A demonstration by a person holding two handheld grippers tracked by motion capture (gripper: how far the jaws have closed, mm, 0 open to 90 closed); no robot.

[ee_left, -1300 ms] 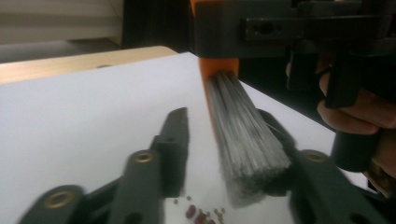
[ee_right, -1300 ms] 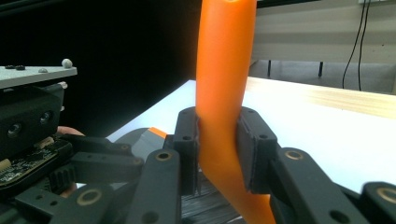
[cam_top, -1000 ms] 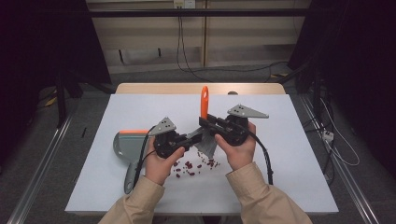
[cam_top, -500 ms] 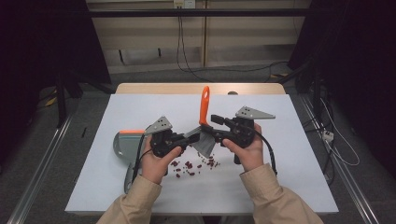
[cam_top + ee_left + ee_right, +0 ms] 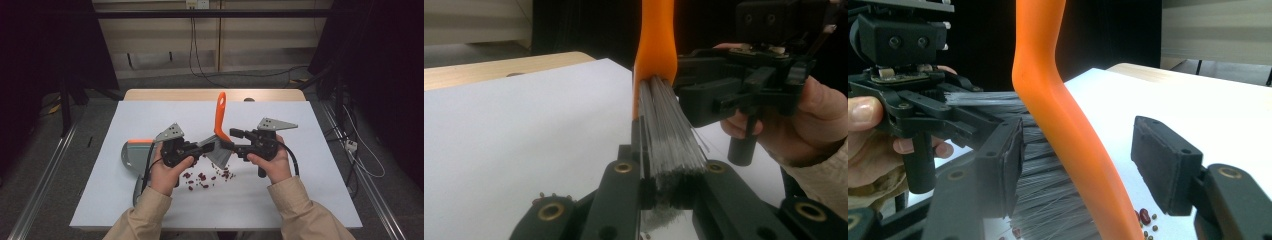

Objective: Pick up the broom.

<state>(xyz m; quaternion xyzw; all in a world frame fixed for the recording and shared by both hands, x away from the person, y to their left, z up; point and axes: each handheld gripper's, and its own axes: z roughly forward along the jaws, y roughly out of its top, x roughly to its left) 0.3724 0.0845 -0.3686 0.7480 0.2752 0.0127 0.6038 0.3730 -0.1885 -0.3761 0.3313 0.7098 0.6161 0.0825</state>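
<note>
1. I see a white sheet covering the desk (image 5: 150, 115), with a bare wooden edge at twelve o'clock.
2. My left gripper (image 5: 197, 148) is clamped on the bristles of the orange brush (image 5: 220, 115) at the desk's centre.
3. My right gripper (image 5: 231, 139) has just been opening; its pads stand off the handle between them.
4. Red beans (image 5: 202, 177) lie scattered at six o'clock of the brush.
5. A grey dustpan (image 5: 131, 155) sits at nine o'clock.
6. Dark room, cables on the floor behind.

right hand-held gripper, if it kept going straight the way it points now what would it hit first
Most likely the brush's orange handle, which already stands between the open jaws of the right hand-held gripper. Just behind it are the grey bristles, held by the left hand-held gripper; depth is hard to judge.
</note>
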